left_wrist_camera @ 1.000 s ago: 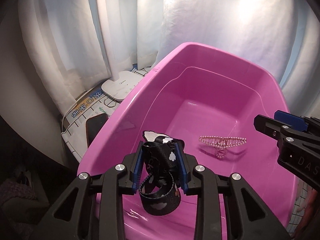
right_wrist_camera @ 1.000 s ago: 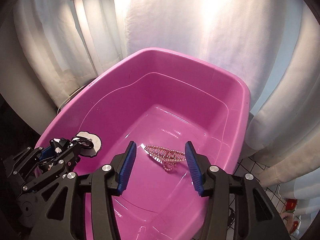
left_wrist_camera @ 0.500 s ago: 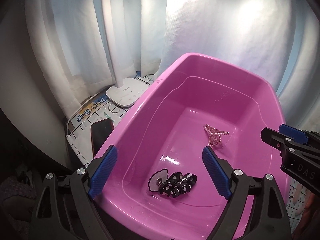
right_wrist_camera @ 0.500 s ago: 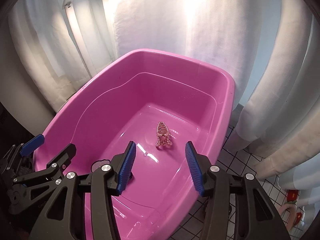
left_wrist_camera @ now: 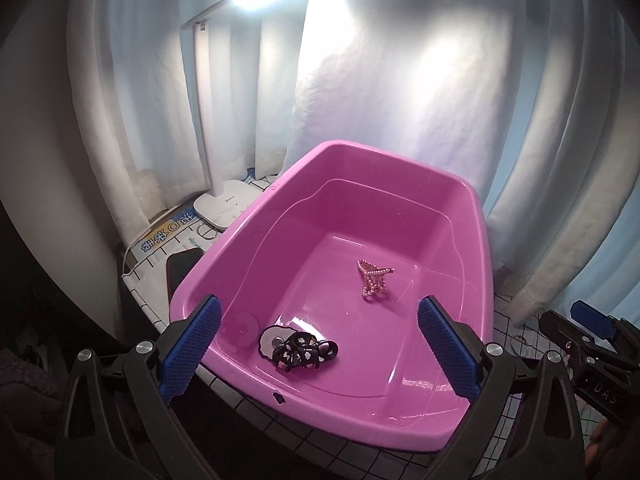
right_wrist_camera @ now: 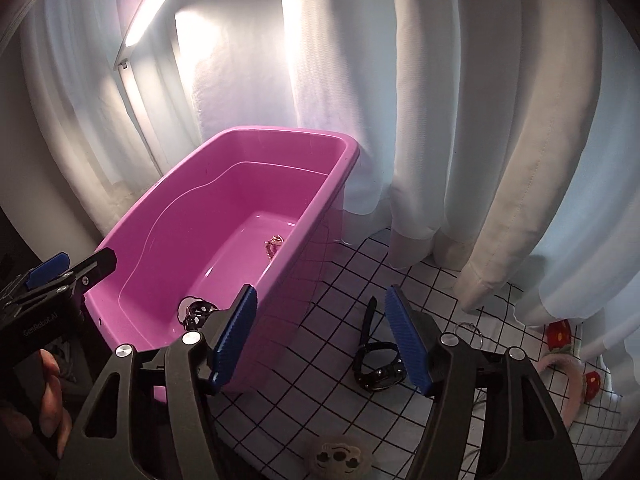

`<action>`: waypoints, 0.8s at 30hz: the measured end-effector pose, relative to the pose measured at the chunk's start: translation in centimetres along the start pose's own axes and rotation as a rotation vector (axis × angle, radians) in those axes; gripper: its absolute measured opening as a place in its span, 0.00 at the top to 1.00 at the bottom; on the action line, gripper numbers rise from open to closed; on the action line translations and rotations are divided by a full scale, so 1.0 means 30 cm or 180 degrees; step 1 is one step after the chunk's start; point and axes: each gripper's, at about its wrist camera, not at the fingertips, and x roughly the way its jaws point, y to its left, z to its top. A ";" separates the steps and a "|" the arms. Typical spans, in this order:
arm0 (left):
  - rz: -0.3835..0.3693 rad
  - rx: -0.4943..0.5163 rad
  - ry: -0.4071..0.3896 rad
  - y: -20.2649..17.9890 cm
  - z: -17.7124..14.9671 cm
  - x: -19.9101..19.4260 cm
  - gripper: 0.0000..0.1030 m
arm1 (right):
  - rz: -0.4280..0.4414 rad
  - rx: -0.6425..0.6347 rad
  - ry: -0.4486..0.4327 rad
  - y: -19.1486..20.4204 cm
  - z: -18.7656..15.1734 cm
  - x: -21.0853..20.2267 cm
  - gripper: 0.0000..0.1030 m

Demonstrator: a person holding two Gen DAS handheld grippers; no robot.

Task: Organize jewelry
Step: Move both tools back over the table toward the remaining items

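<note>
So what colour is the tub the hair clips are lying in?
Bright pink. The tub shows best in the left wrist view, with both clips on its floor.

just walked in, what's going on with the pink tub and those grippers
A person with a gripper in each hand is sorting jewelry into a pink tub. A black strap and a pearl clip lie on its floor. The left gripper is open and empty above the tub's near end. The right gripper is open too, over the checked cloth beside the tub, with a black watch between its fingers, not yet gripped.
</note>
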 end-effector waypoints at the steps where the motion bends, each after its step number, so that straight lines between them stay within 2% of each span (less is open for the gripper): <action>1: -0.0063 0.0020 -0.0001 -0.018 -0.010 -0.012 0.06 | -0.0072 -0.0001 -0.0031 -0.027 -0.026 -0.023 0.34; 7: -0.0445 0.0147 -0.0036 -0.145 -0.085 -0.075 0.06 | -0.0462 0.0183 -0.0047 -0.218 -0.200 -0.128 0.33; 10: -0.0622 0.0284 0.0043 -0.219 -0.134 -0.089 0.06 | -0.0583 0.0308 0.0031 -0.308 -0.289 -0.155 0.33; 16: -0.0900 0.0575 0.0248 -0.363 -0.252 -0.100 0.06 | -0.0695 0.0706 0.0205 -0.454 -0.462 -0.171 0.33; 21: -0.1033 0.0802 0.0496 -0.468 -0.378 -0.081 0.06 | -0.0771 0.0854 0.0387 -0.527 -0.593 -0.150 0.33; 24: -0.1032 0.0924 0.0636 -0.516 -0.450 -0.064 0.06 | -0.0750 0.0919 0.0492 -0.558 -0.652 -0.113 0.33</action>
